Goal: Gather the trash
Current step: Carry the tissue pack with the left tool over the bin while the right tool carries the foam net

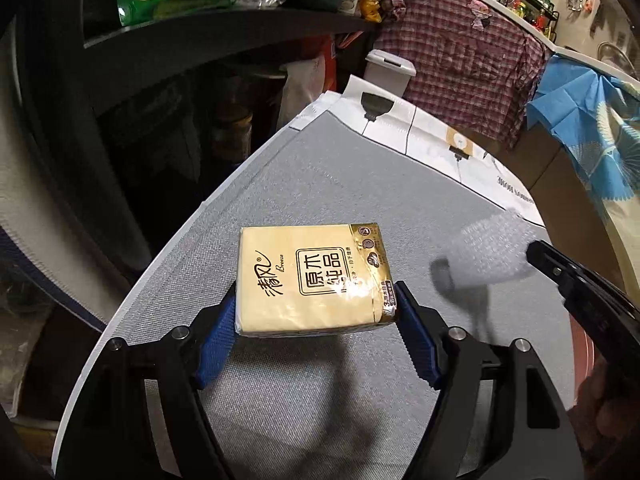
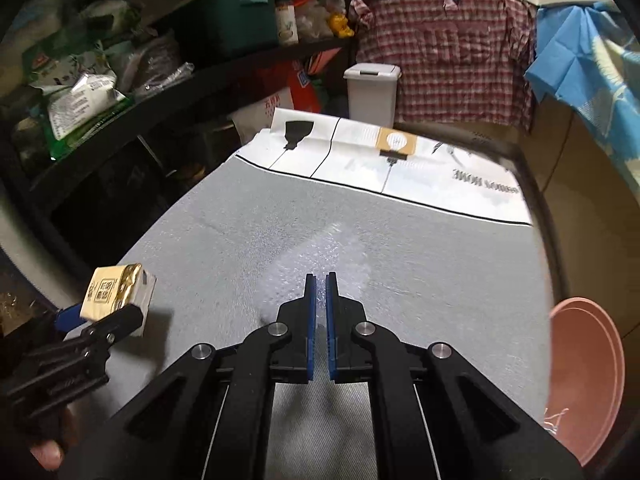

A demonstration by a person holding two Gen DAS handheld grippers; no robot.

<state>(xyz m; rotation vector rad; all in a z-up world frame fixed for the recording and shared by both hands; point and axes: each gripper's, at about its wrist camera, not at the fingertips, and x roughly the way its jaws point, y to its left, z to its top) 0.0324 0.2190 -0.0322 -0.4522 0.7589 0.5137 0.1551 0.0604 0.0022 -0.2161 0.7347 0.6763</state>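
Now, the left claw [image 1: 316, 316]: its blue pads squeeze the two sides of the yellow soft pack of paper tissues [image 1: 310, 276], so it is grasping the pack.
Tissue pack, place: it looks lifted a little above the grey cloth-covered counter [image 1: 320, 184], near the counter's left edge, with a dark shadow under it.
Right claw [image 2: 321, 280]: clenched almost all the way, with the clear bubble-wrap sheet [image 2: 320, 258] pinched thin between its pads.
Bubble wrap, place: it hangs out past the right claw's tips, over the middle of the counter.
Tissue pack, feel: probably light and squishy, with a smooth, slippery wrapper, so holding it across the flat sides looks like a good way.
Bubble wrap, feel: probably very light and floppy; it bends and slides, so a tight pinch on one edge seems best.
Left view alone shows: the printed top of the pack and both pads pressing it, and the bubble wrap as a blurry white patch [image 1: 488, 248].
Right view alone shows: the pink round plastic bowl [image 2: 588, 384] at the counter's right edge, and the white lidded trash bin [image 2: 372, 92] standing past the far end.
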